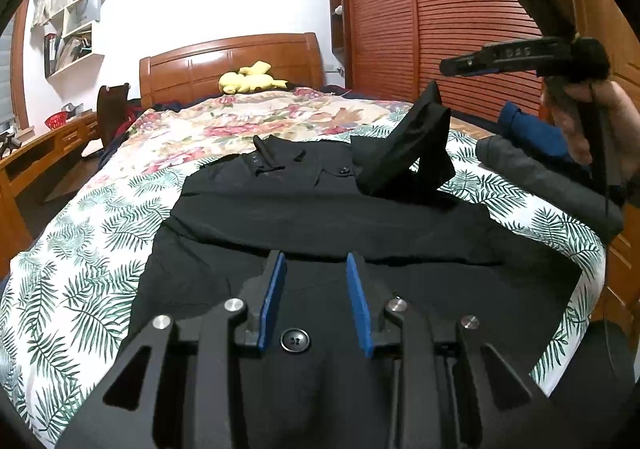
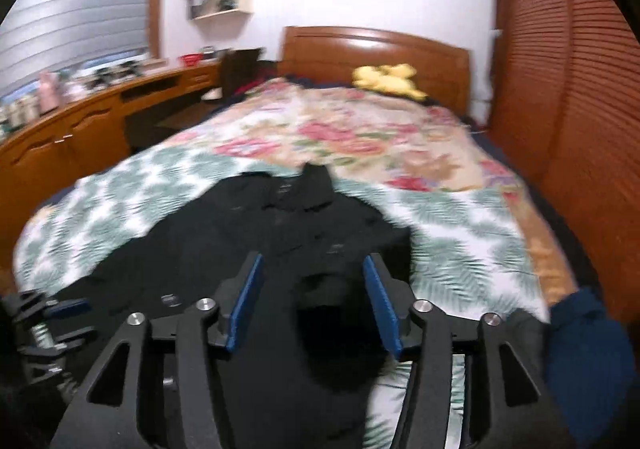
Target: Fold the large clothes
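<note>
Right under my left gripper (image 1: 316, 269) lies the large black button-up shirt (image 1: 320, 217), spread over the palm-leaf and floral bed cover (image 1: 80, 269). Its near hem seems already turned up into a band across the body, so I judge the folding is begun but far from finished. One black sleeve (image 1: 416, 153) stands up crumpled on the right side and is not yet laid flat; the collar end is still unfolded. The left jaws are open and hold nothing. My right gripper (image 2: 314, 277) hangs above that sleeve, jaws also apart and empty. Beside the shirt rest a grey folded garment (image 1: 548, 185) and a blue folded garment (image 1: 532, 129).
</note>
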